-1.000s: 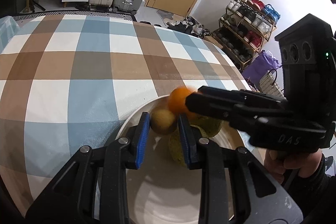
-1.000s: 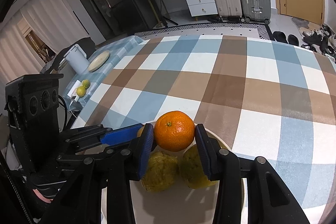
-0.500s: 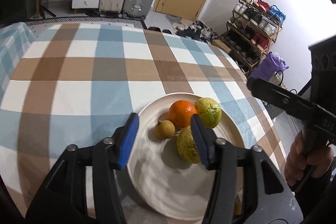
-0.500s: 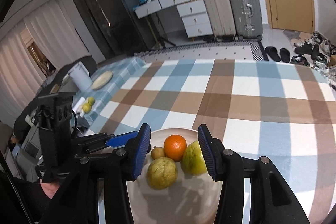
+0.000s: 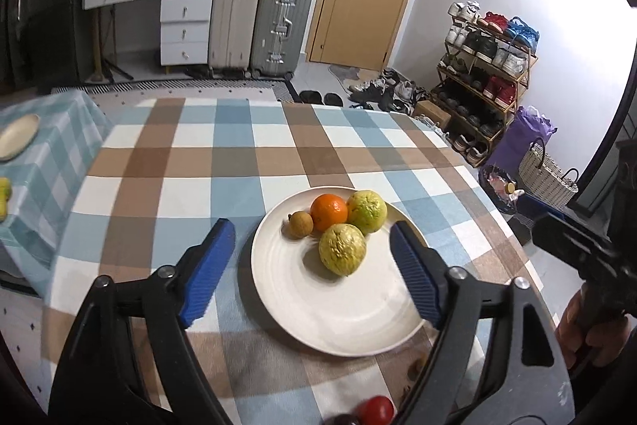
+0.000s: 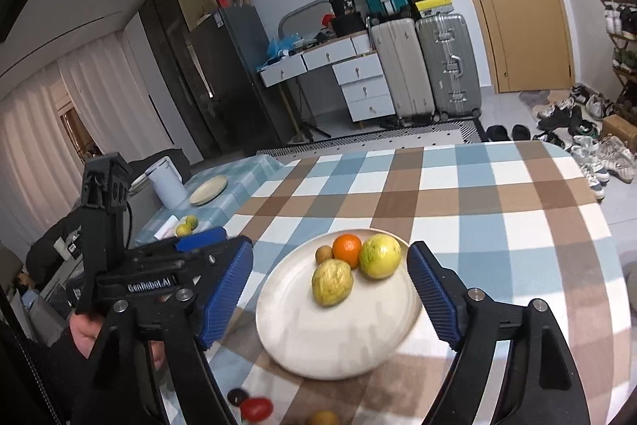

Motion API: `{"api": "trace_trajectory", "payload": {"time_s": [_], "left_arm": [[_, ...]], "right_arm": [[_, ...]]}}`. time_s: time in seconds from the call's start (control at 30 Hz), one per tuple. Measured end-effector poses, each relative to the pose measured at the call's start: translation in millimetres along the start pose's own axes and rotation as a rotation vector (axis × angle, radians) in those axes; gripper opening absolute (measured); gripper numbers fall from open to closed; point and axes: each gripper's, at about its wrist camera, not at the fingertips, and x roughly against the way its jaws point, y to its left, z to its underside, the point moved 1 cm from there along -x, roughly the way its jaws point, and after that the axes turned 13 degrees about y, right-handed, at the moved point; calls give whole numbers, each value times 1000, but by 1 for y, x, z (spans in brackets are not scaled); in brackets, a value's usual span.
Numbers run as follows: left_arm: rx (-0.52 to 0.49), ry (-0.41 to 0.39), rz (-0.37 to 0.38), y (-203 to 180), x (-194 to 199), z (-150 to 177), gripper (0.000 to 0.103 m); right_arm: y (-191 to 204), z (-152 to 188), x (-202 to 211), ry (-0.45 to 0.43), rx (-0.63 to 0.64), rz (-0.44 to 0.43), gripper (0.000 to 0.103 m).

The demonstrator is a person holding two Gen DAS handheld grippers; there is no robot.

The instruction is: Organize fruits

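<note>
Both jaws gape empty: left gripper point(image 5: 310, 269) and right gripper point(image 6: 330, 289) hover above plate point(image 5: 338, 321), where orange point(image 5: 329, 212) sits grouped among fruits.

Evenly lit indoors, moderately bright, with blown-out glare along the upper right of the left-wrist frame. Soft shadows cast under the fruit on the plate point(image 5: 302, 289) toward the lower left. Heavily barrel-distorted, straight edges bowed and corners blacked out by the lens ring. Slightly motion-blurred along the plate point(image 6: 318, 345) rim and lower frame, especially the red fruit point(image 6: 256, 409) at the bottom.
</note>
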Motion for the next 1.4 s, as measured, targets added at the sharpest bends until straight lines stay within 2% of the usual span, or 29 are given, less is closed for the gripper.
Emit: {"api": "trace_trajectory", "payload": {"time_s": [0.17,0.27,0.33,0.43,0.6,0.9,1.23,1.4], "left_arm": [[-29,-34,-35,-16,29,20,85],[-31,-54,-54,-24,43,34,92],[-28,-71,-68,-27,53,47,102],[-46,-95,-84,-33,66,68,102],[-37,-76,-86,-35,73,98,102],[2,9,-70,-27,55,148,102],[30,60,-59,-12,36,168,102],[54,86,-44,-2,28,168,102]], "right_arm": [[9,25,27,-46,2,13,91],[15,36,40,-70,14,18,95],[20,45,49,-94,21,24,100],[24,56,55,-110,31,34,102],[28,77,59,-103,34,56,103],[26,120,43,-30,-18,56,103],[13,145,8,116,-125,6,102],[0,148,-7,162,-221,-47,97]]}}
